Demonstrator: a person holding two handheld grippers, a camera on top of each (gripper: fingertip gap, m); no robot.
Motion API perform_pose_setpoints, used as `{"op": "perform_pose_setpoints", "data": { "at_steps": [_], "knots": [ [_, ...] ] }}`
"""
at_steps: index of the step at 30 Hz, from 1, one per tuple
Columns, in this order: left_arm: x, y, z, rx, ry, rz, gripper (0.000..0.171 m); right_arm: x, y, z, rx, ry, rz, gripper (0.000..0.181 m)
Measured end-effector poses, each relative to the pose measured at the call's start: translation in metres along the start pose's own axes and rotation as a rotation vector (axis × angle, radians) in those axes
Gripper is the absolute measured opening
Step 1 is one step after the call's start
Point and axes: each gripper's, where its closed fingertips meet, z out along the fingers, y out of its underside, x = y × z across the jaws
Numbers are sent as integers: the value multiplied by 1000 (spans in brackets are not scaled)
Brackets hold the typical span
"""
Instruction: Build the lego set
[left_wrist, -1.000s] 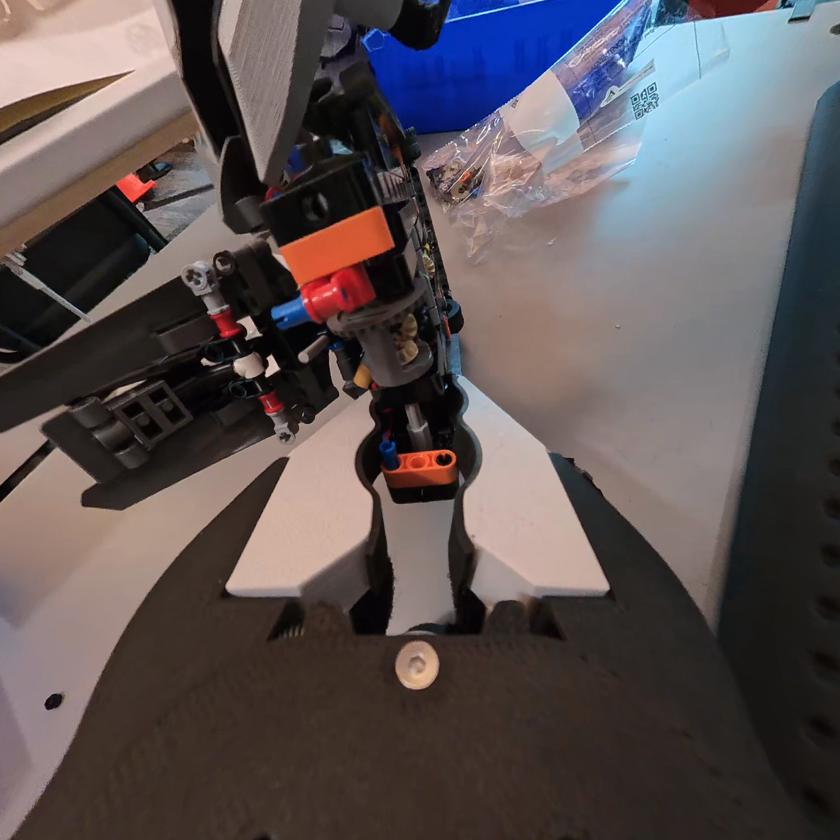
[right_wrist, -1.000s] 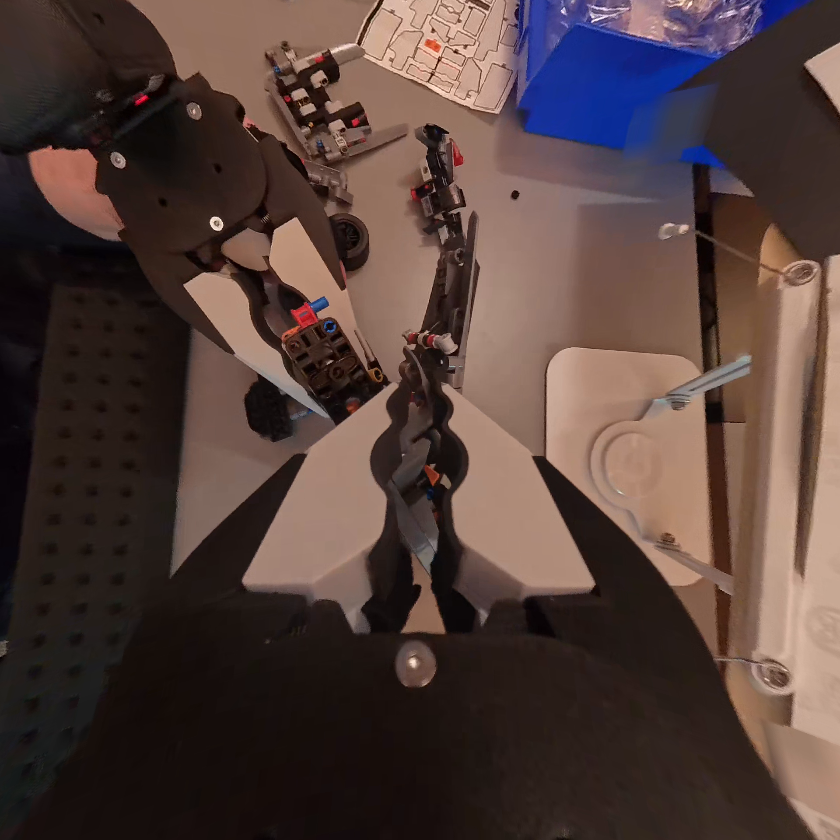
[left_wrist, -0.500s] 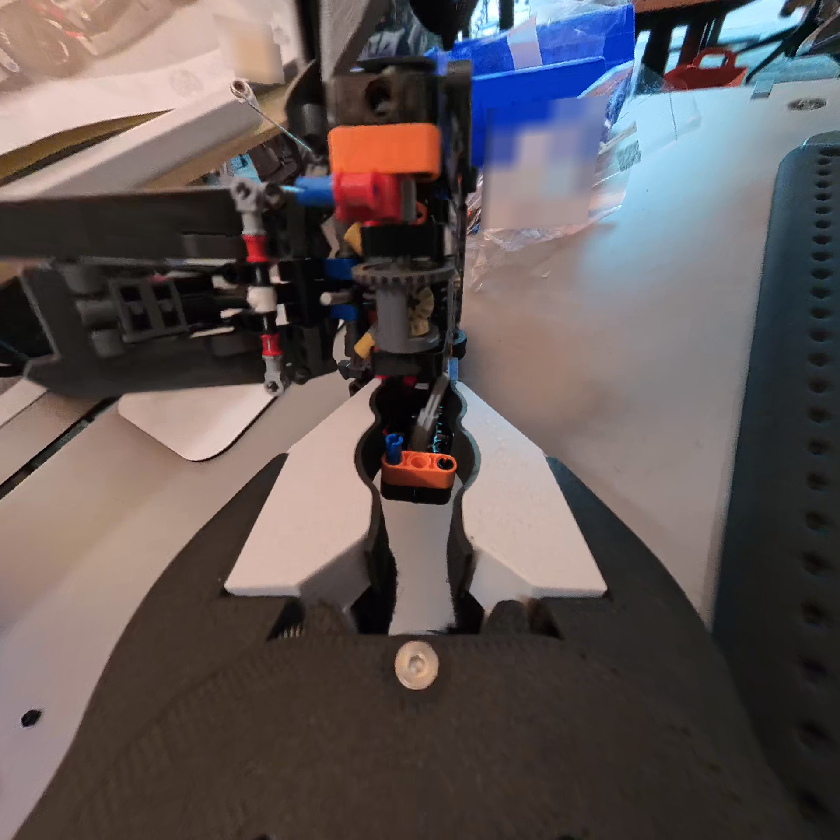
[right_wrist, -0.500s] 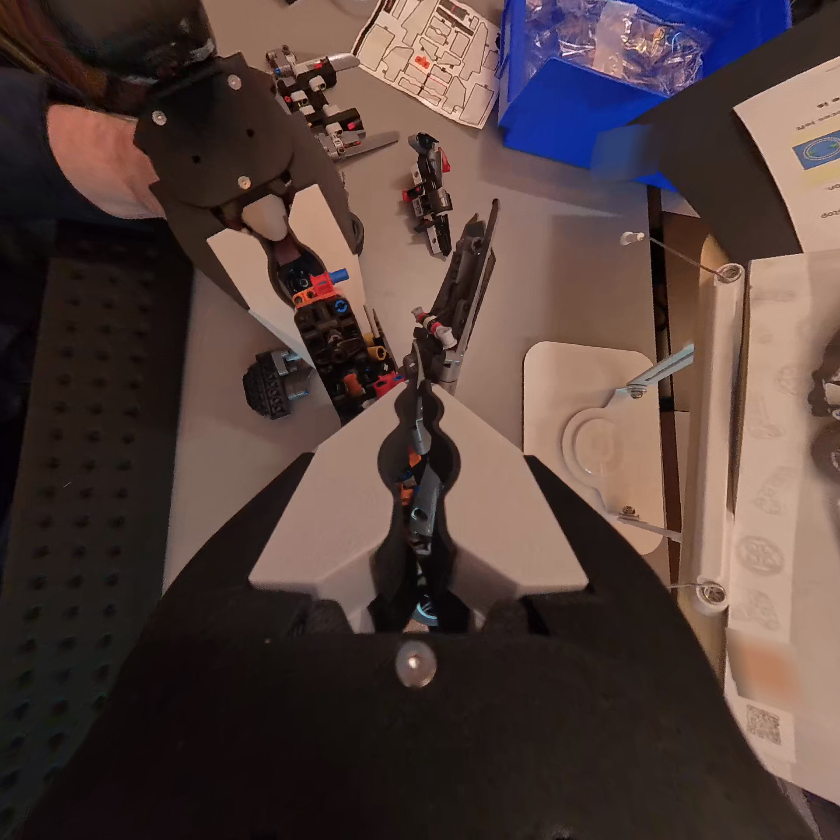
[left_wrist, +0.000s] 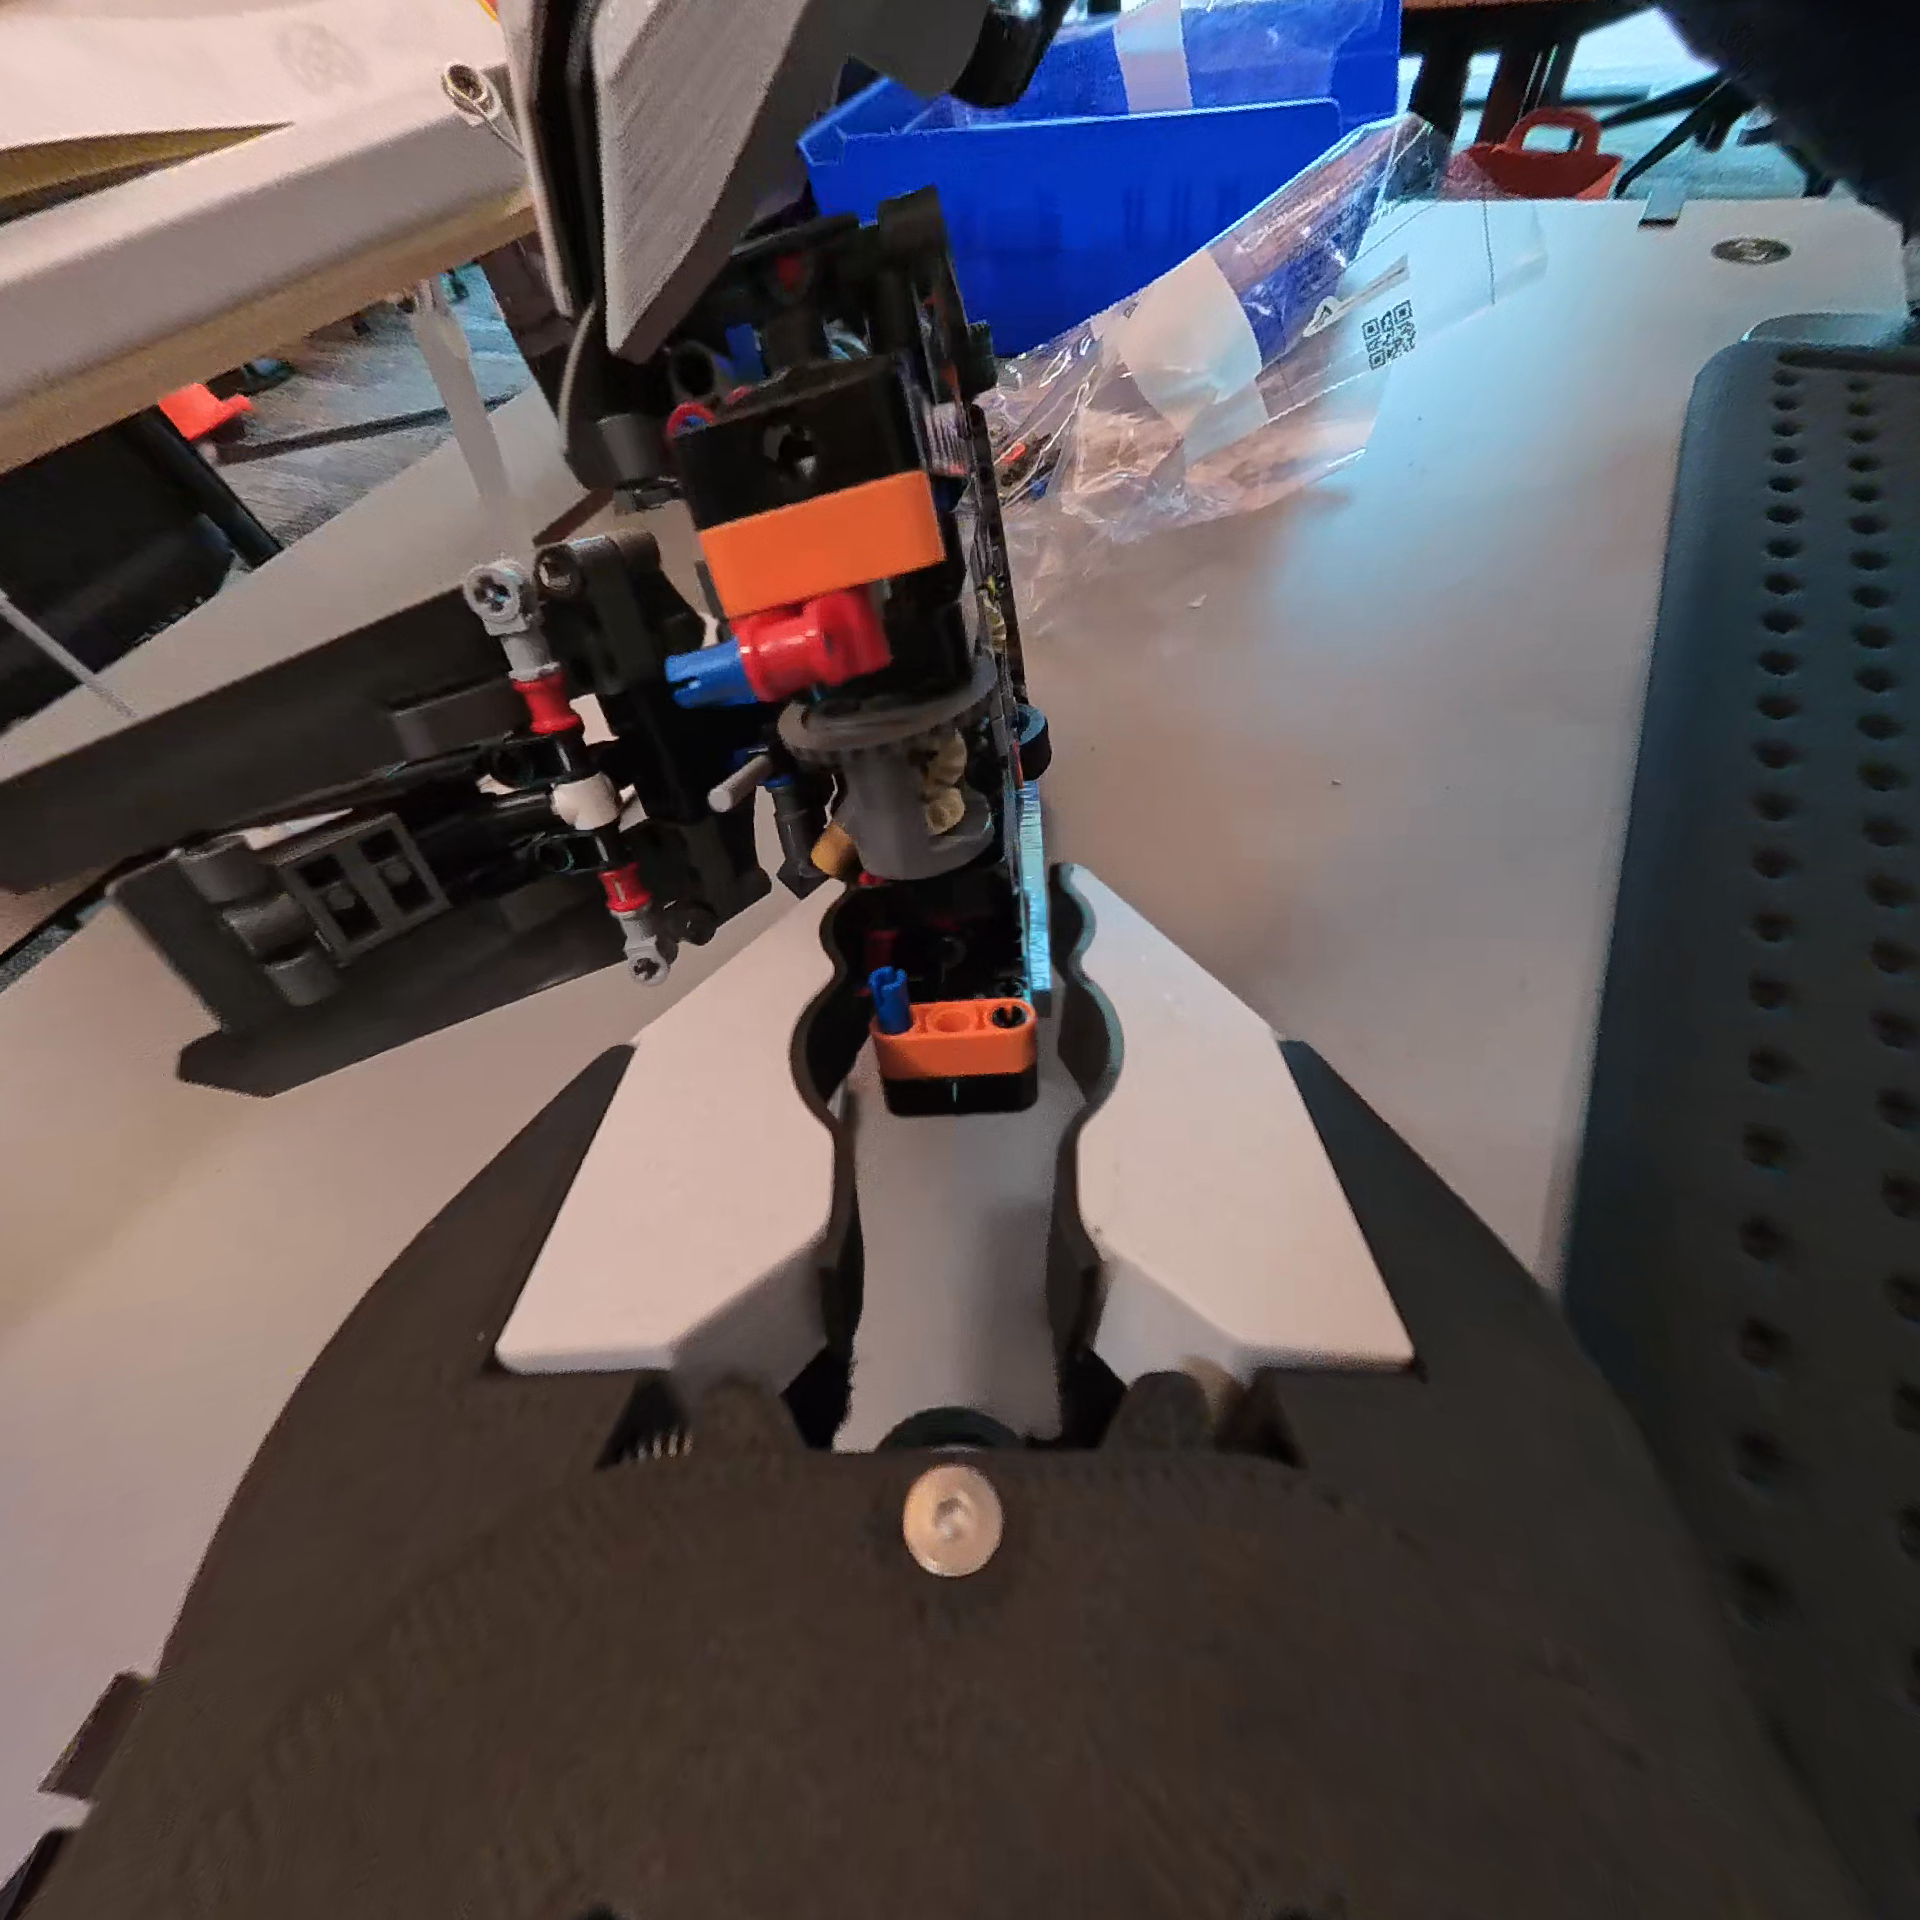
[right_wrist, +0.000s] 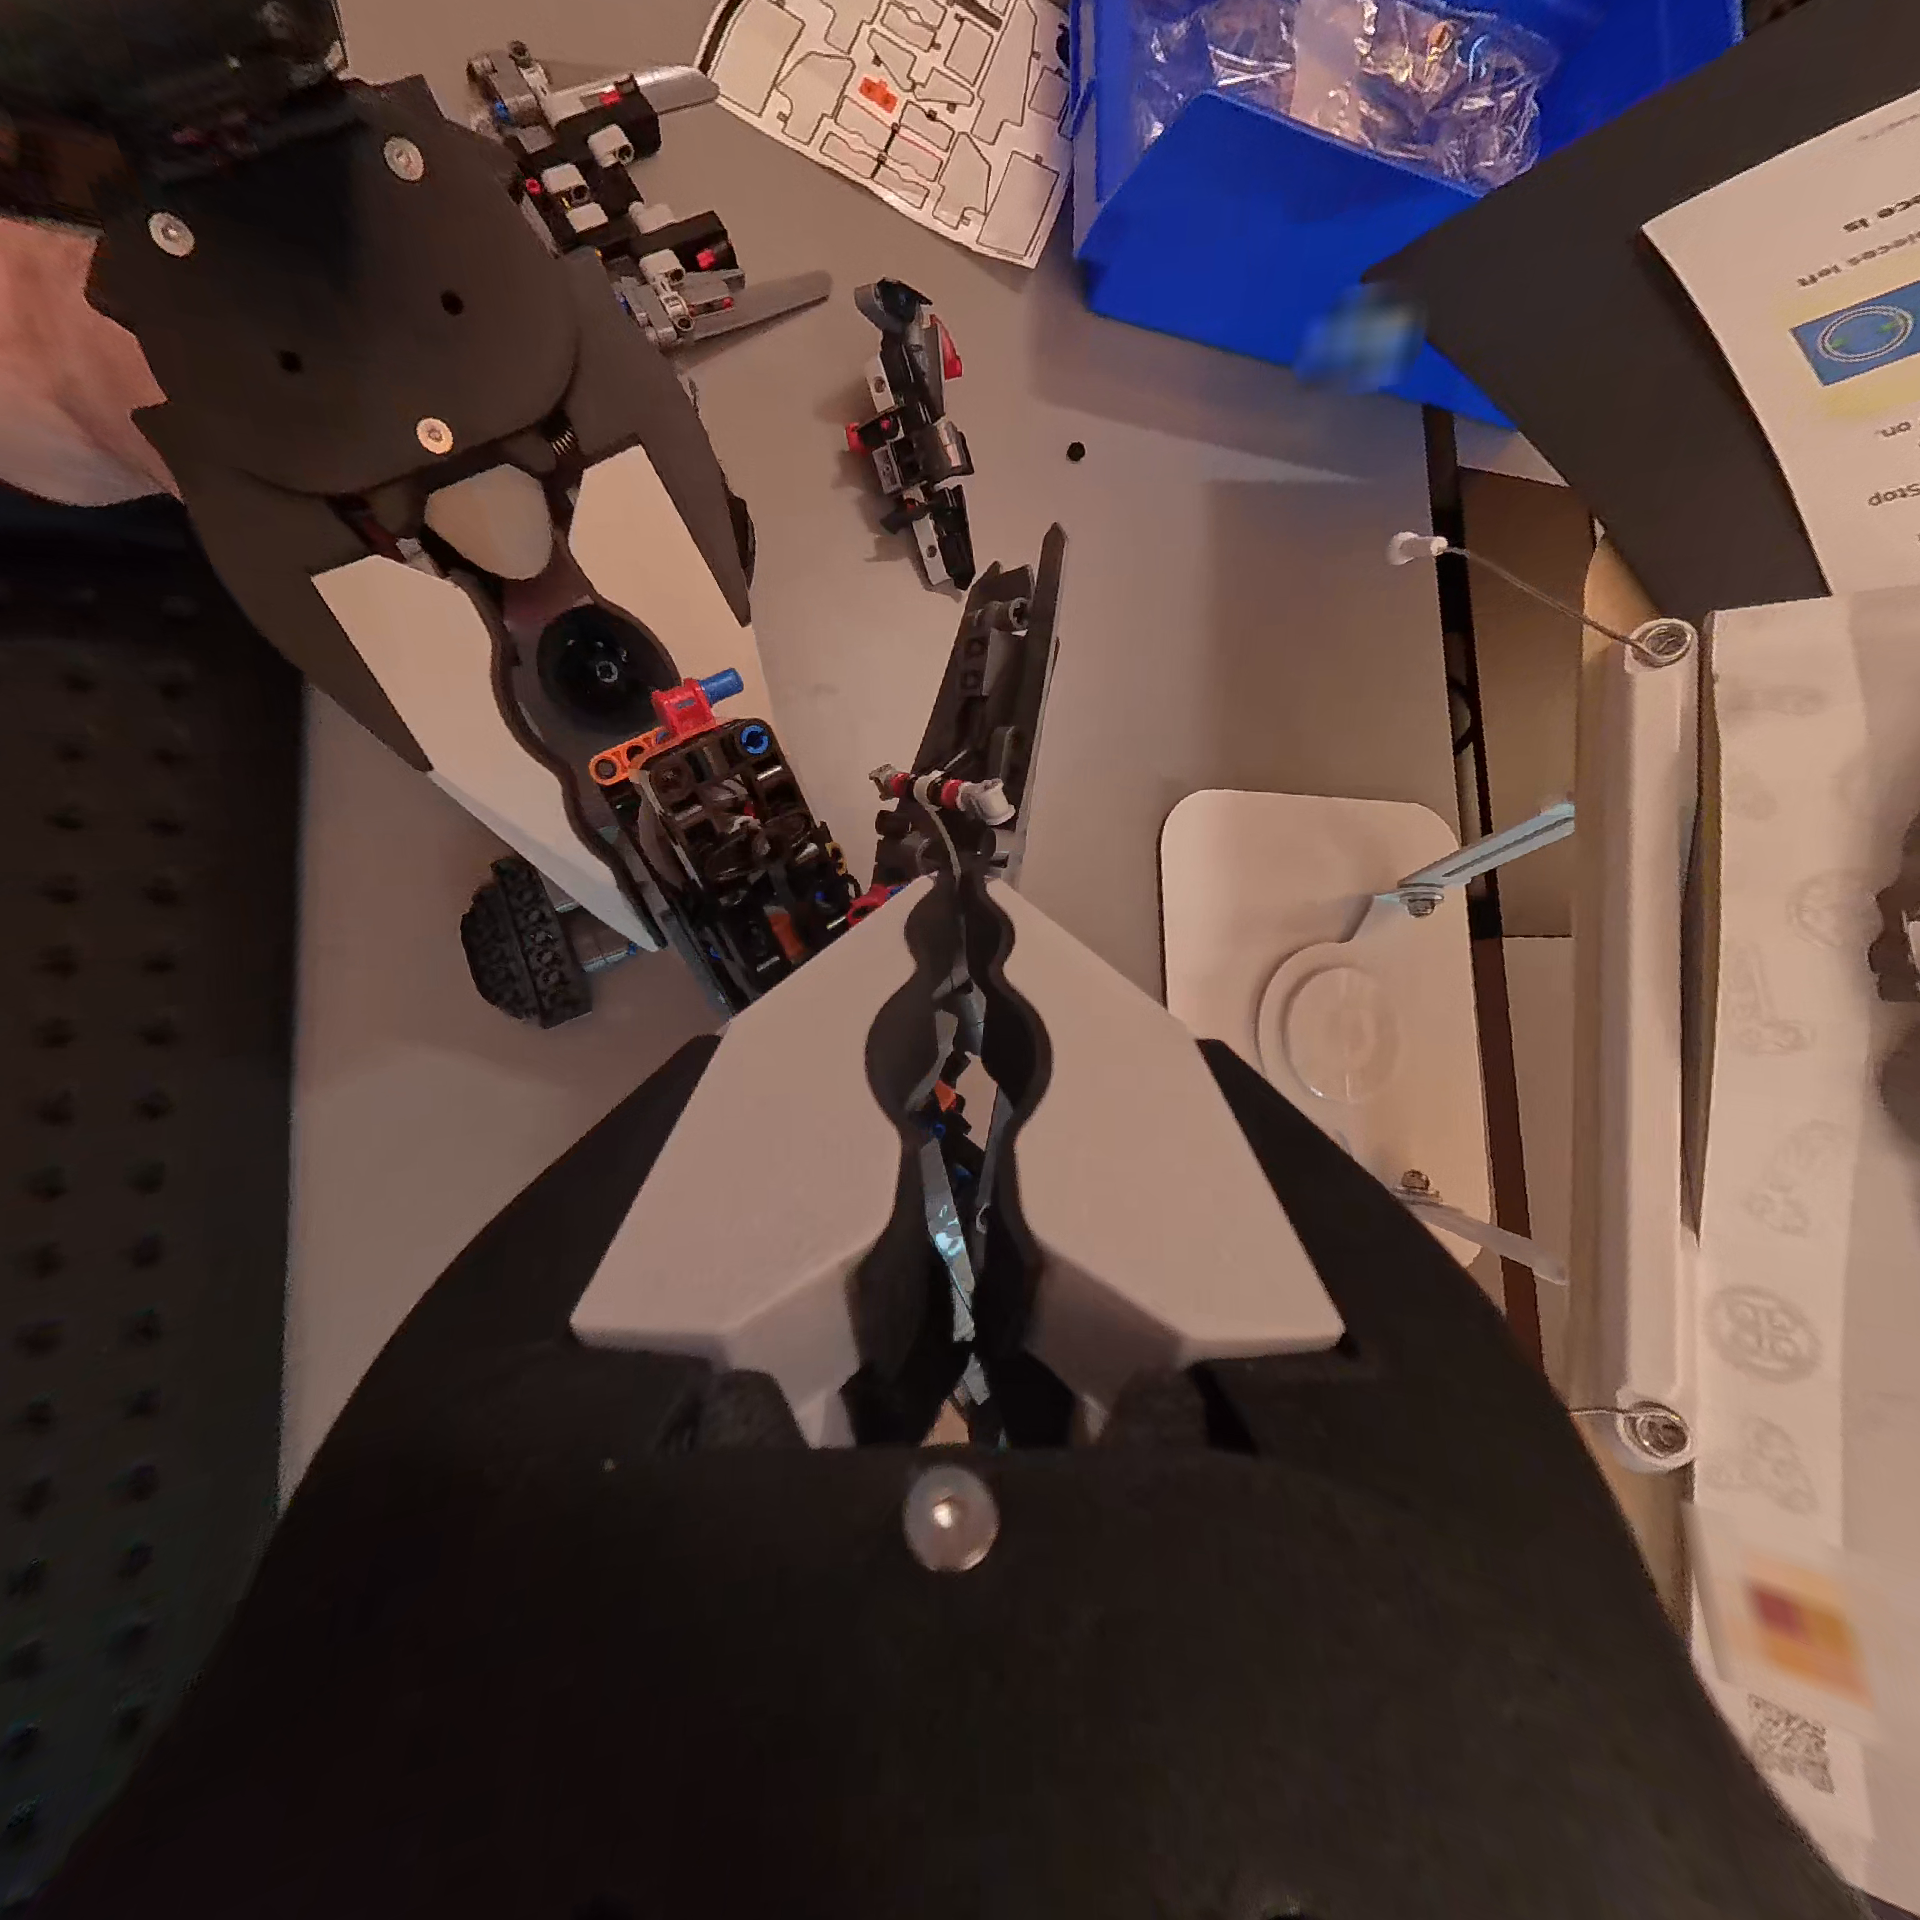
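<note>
My left gripper (left_wrist: 951, 925) is shut on one end of the lego chassis (left_wrist: 862, 665), a black build with orange beams, a red connector and a grey gear. My right gripper (right_wrist: 961, 904) is shut on the other part of the same build, where a long dark grey panel (right_wrist: 1003, 675) sticks out forward. In the right wrist view the left gripper (right_wrist: 696, 821) comes in from the upper left and holds the chassis (right_wrist: 769, 862) just left of my right fingertips. The build is held above the grey table (right_wrist: 1195, 623). One finger (left_wrist: 675, 187) of the right gripper shows at the top of the left wrist view.
On the table lie a black wheel (right_wrist: 525, 956), two small sub-assemblies (right_wrist: 914, 416) (right_wrist: 623, 197), a sticker sheet (right_wrist: 904, 125) and a plastic bag (left_wrist: 1247, 395). A blue bin (right_wrist: 1299, 208) stands at the back. A white booklet stand (right_wrist: 1320, 935) is at the right, a dark perforated mat (right_wrist: 135, 1039) at the left. There is about 9 cm between the tips of the two grippers. The black wheel (right_wrist: 525, 956) is about 9 cm from my left fingertips.
Both grippers kept their hold. The build swung level half a second ago and is tilted again now. In the right wrist view the left gripper and table look closer.
</note>
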Motion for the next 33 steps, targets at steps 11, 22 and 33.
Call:
{"op": "perform_pose_setpoints", "data": {
  "at_steps": [11,22,33],
  "knots": [
    [-17,-6,0,22,-38,-83,36,-1,5,20,-38,-11,14,0],
    [-26,7,-9,25,-19,-158,17,-1,1,27,-14,-41,34,0],
    [-30,34,-10,-51,12,-147,17,21,64,-19,-140,-105,125,55]
  ]
}}
